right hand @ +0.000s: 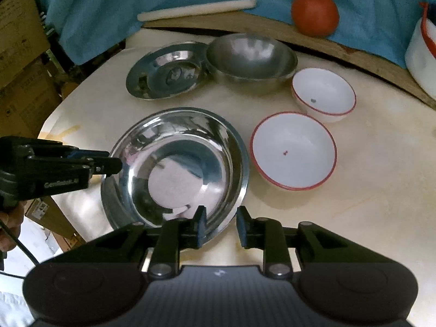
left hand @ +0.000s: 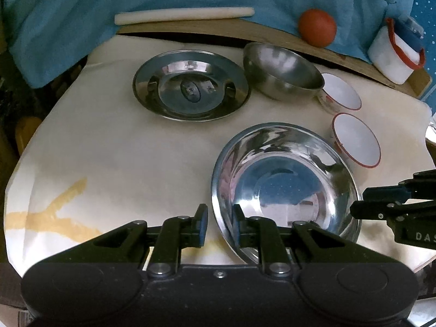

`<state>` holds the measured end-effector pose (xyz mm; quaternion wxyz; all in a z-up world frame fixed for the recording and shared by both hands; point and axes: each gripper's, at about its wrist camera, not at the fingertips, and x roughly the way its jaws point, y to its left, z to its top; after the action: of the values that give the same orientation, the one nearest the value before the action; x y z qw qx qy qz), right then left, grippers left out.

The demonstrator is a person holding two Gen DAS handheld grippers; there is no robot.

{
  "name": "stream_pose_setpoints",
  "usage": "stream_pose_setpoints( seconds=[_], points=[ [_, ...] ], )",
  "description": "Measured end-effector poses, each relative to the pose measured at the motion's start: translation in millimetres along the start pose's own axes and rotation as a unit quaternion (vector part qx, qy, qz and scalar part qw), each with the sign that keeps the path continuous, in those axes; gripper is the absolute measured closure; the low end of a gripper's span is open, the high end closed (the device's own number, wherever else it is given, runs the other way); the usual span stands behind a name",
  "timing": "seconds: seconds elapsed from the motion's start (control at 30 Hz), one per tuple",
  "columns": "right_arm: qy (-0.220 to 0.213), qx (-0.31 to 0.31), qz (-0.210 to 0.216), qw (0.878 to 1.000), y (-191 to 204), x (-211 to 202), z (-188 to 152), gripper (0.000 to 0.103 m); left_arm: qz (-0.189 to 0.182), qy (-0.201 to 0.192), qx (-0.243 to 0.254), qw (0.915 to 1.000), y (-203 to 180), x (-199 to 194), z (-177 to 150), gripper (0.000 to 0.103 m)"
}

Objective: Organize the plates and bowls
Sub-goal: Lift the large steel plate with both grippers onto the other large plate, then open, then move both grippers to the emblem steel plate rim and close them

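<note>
A shiny steel plate [left hand: 286, 188] [right hand: 177, 169] sits near the front of the cream table. My left gripper [left hand: 219, 224] straddles its near-left rim, jaws partly apart around the rim. My right gripper [right hand: 220, 226] straddles its near-right rim the same way. Each gripper shows in the other's view, the right one [left hand: 357, 208] and the left one [right hand: 114, 163]. Behind stand a second steel plate [left hand: 190, 87] [right hand: 166, 75], a steel bowl [left hand: 283, 70] [right hand: 250, 60] and two white red-rimmed bowls [right hand: 293, 150] [right hand: 324, 94].
A red ball [right hand: 314, 13] and a white rolling pin [right hand: 196, 9] rest on a wooden board [right hand: 272, 31] under blue cloth at the back. A white red-trimmed container [left hand: 392, 54] stands at the back right. Cardboard boxes [right hand: 21, 54] stand left of the table.
</note>
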<state>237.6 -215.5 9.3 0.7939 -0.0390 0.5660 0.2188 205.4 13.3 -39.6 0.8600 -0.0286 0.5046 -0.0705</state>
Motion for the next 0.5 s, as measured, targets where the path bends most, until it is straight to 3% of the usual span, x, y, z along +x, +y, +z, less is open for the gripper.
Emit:
stream_pose_setpoints(
  seconds=[0.13,0.2,0.3,0.5],
  points=[
    [-0.003,-0.003,-0.002,1.0,1,-2,-1,0.063,0.005,-0.008,-0.013,0.9999,7,-4,2,0.068],
    [-0.009,0.0,-0.002,1.0,1,-3,0,0.056,0.011,-0.014,-0.022,0.9996,12,-6,4,0.05],
    [-0.019,-0.001,0.001,1.0,1,-8,2,0.044,0.022,-0.029,-0.043,0.9984,23,-12,8,0.032],
    [-0.055,-0.013,0.009,0.998,6,-12,12,0.018,0.041,-0.055,-0.074,0.9949,49,-18,21,0.014]
  ],
)
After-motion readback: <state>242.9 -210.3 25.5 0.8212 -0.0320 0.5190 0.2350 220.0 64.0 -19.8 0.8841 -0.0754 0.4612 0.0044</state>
